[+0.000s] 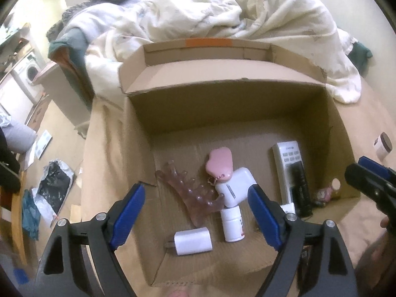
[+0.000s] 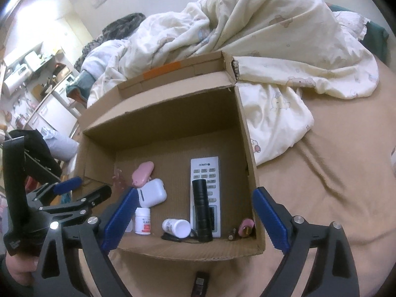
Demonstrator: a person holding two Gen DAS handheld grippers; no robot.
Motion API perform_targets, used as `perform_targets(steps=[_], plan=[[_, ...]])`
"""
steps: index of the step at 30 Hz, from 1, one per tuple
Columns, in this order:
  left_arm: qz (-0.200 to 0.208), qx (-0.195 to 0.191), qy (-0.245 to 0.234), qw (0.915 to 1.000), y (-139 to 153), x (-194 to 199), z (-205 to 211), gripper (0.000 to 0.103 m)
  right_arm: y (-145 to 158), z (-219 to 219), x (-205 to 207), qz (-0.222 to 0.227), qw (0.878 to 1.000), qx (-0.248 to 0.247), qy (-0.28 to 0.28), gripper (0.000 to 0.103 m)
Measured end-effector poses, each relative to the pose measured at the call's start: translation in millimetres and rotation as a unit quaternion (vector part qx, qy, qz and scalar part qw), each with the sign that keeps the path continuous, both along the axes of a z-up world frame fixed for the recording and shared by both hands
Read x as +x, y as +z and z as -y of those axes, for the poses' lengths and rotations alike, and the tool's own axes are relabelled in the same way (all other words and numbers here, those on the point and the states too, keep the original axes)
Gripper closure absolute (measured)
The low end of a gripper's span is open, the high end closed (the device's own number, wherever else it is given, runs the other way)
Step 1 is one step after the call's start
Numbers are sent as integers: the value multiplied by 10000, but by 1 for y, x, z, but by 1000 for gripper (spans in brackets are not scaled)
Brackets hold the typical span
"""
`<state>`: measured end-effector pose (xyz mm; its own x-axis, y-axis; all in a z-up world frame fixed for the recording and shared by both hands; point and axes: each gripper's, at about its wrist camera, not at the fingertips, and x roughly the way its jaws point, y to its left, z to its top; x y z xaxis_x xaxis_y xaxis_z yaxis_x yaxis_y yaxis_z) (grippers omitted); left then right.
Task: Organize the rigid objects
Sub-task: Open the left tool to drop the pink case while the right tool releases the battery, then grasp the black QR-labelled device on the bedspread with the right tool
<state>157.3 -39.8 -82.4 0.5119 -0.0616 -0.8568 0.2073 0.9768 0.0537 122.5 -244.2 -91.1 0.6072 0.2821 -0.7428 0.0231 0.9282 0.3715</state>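
Several things are only partly readable: a small pink object and a brownish bit beside it sit blurred in the near right corner of the cardboard box, a dark item on the sheet at the bottom edge of the right wrist view is cut off, and a brown-lidded jar outside the box lies almost at the left wrist view's rim. The box stands open on a bed with a tan sheet, a rumpled cream duvet heaped behind it; a washing machine and cluttered floor show at the far left. Inside the box lie a long white remote with a black cylindrical flashlight across it, a tipped white pill bottle, an upright one, a rounded white case, a pink paw-shaped pouch, a translucent pink knobbed massager and a white charger plug. The left hand-held gripper hangs over the box, blue pads spread wide, gripping nothing. The right hand-held gripper likewise gapes wide and empty above the box's near edge.
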Motion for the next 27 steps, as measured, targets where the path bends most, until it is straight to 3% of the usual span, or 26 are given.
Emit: perform_targets(steps=[10, 19, 23, 27], plan=[[93, -174, 73, 9998, 17, -34, -9, 19, 5, 5, -18, 7, 9999, 156, -68, 0], [-249, -258, 264, 9990, 6, -55, -23, 19, 2, 8, -53, -376, 9979, 322, -415, 0], [-371, -331, 407, 9979, 1, -57, -31, 19, -16, 10, -65, -933, 9935, 320, -570, 0], [-446, -413, 623, 9962, -2, -53, -38, 19, -48, 14, -70, -1652, 9819, 679, -639, 0]])
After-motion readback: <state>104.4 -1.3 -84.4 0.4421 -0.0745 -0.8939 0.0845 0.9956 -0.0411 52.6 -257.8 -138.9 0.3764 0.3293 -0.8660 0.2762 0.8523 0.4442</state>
